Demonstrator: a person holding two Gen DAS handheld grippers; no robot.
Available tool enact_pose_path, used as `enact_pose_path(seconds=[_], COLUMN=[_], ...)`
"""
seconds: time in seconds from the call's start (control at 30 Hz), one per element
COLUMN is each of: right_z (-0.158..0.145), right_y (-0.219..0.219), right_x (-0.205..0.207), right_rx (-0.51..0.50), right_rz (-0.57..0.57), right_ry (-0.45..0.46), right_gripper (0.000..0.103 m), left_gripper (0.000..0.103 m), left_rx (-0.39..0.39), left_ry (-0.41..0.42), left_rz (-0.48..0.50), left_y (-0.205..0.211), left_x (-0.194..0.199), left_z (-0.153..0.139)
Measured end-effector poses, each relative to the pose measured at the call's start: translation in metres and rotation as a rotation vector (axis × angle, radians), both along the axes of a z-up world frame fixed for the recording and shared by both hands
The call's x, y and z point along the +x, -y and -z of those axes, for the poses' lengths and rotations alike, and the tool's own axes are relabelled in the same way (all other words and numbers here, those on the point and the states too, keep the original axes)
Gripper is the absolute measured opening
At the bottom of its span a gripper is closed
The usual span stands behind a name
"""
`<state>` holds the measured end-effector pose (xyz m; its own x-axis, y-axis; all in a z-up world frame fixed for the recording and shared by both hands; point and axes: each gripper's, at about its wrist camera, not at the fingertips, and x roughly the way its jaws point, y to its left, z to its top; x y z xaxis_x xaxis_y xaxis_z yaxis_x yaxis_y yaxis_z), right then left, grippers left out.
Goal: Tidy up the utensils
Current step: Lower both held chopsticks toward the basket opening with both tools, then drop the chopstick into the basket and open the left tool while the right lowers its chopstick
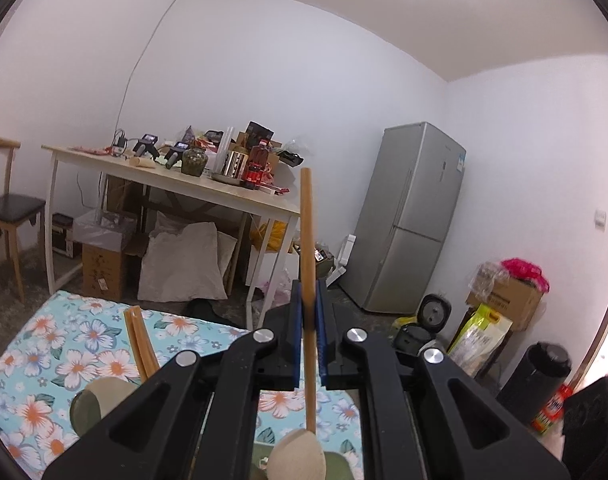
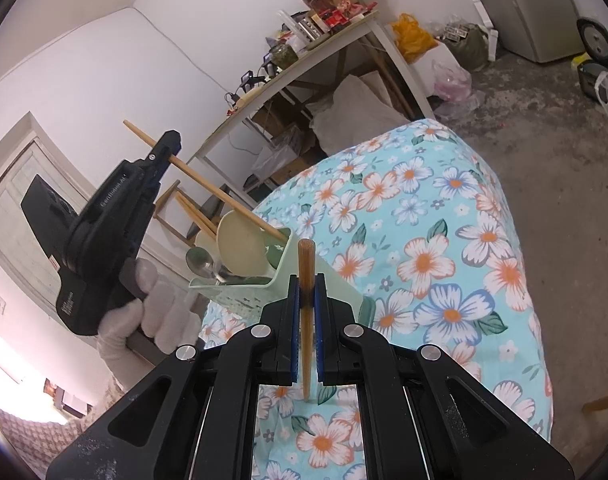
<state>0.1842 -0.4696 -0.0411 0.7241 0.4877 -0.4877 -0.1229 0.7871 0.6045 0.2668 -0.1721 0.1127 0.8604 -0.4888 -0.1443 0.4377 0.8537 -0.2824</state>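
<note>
In the left wrist view my left gripper [image 1: 308, 292] is shut on the handle of a wooden spoon [image 1: 308, 248], whose pale bowl hangs below the jaws. From the right wrist view the left gripper [image 2: 169, 148] holds that spoon [image 2: 207, 184] slanting down into a pale green utensil holder [image 2: 279, 280]. The holder stands on the floral cloth [image 2: 424, 260]. It contains chopsticks [image 2: 193, 210], a metal spoon [image 2: 199, 260] and a pale spoon bowl [image 2: 241, 248]. My right gripper [image 2: 307, 284] is shut on an upright wooden chopstick [image 2: 306, 264], just in front of the holder.
A white-gloved hand [image 2: 155, 304] carries the left gripper. Beyond the cloth stands a cluttered table [image 1: 207, 192] with bags and boxes beneath. A grey fridge [image 1: 416, 216], a chair [image 1: 7, 208] and boxes [image 1: 504, 296] line the walls.
</note>
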Motion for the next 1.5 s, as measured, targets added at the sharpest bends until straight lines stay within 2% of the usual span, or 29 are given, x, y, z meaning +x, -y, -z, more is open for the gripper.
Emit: enact_pose_path(seconds=[0.2,0.27,0.37,0.53,0.67,0.9,1.17,1.3,1.5], right_z=[-0.001,-0.002,-0.004,-0.009,-0.013,-0.022,-0.049,-0.081,-0.139], right_y=[0.0,0.0,0.0,-0.003,-0.006,-0.013,-0.018,-0.014,-0.008], right_x=[-0.002,-0.006,-0.011,-0.018,-0.024,-0.038,-0.05,-0.054,-0.054], right_rx=[-0.002,-0.003,-0.004,-0.008,-0.012,-0.012,-0.04,-0.078,-0.156], right_rz=[-0.001,0.0,0.001,0.005,0.016,0.019,-0.009,-0.008,0.01], right_ry=[0.004,0.007,0.012,0.023,0.033,0.073,0.158,0.235,0.367], right_gripper=[0.005,0.005,0.005,0.005,0.005,0.005,0.005,0.005,0.005], left_gripper=[0.008,0.024,0.038,0.048,0.056,0.061,0.063,0.064,0.064], left_rx=[0.064,0.074,0.067,0.06,0.048,0.063,0.136,0.166,0.155], left_ry=[0.008,0.004,0.014,0.048,0.039,-0.057,-0.163,-0.226,-0.296], left_rz=[0.016,0.024,0.019,0.012,0.015,0.018,-0.017,-0.034,-0.068], left_y=[0.006,0.007,0.004,-0.005,-0.017,-0.049,-0.089,-0.104,-0.127], left_x=[-0.009,-0.012,-0.018,-0.032,-0.043,-0.061,-0.086,-0.096,-0.11], left_z=[0.006,0.005,0.0,-0.013,-0.019,-0.014,0.021,0.041,0.062])
